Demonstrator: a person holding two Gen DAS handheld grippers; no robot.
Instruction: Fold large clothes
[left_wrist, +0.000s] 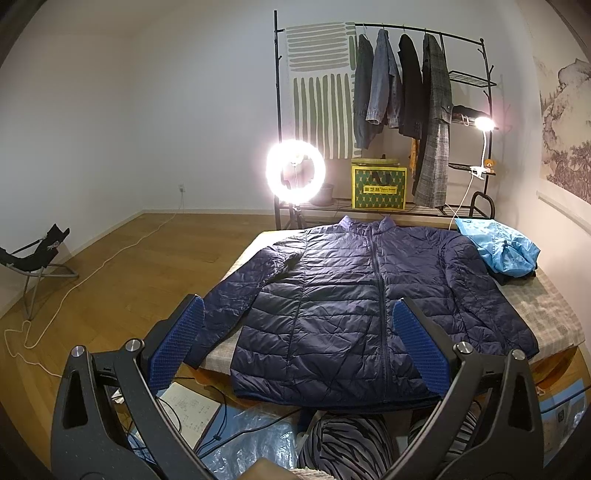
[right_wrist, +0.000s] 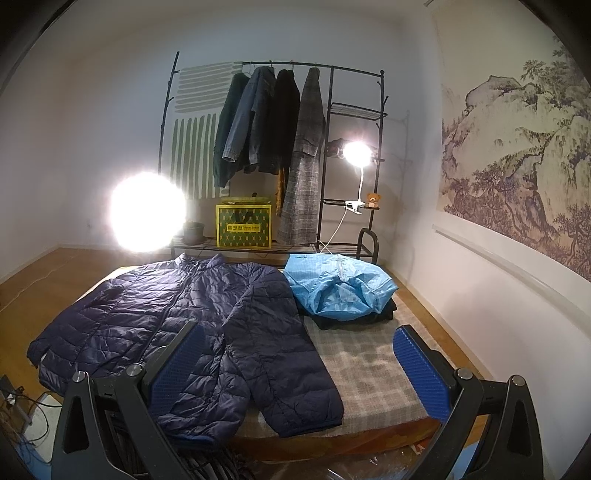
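A navy quilted puffer jacket (left_wrist: 354, 295) lies flat and zipped on the checked table cover (left_wrist: 554, 310), collar away from me, both sleeves spread. It also shows in the right wrist view (right_wrist: 207, 332). My left gripper (left_wrist: 299, 332) is open and empty, held above the jacket's near hem. My right gripper (right_wrist: 299, 354) is open and empty, held above the jacket's right sleeve (right_wrist: 288, 354) and the bare cover (right_wrist: 369, 369).
A light blue garment (right_wrist: 336, 288) lies on dark folded clothes at the table's far right. Behind stand a clothes rack (left_wrist: 399, 85) with hung coats, a yellow box (left_wrist: 378, 184), a ring light (left_wrist: 295, 171) and a clip lamp (right_wrist: 356, 155). Plastic, papers and cables lie below the near edge.
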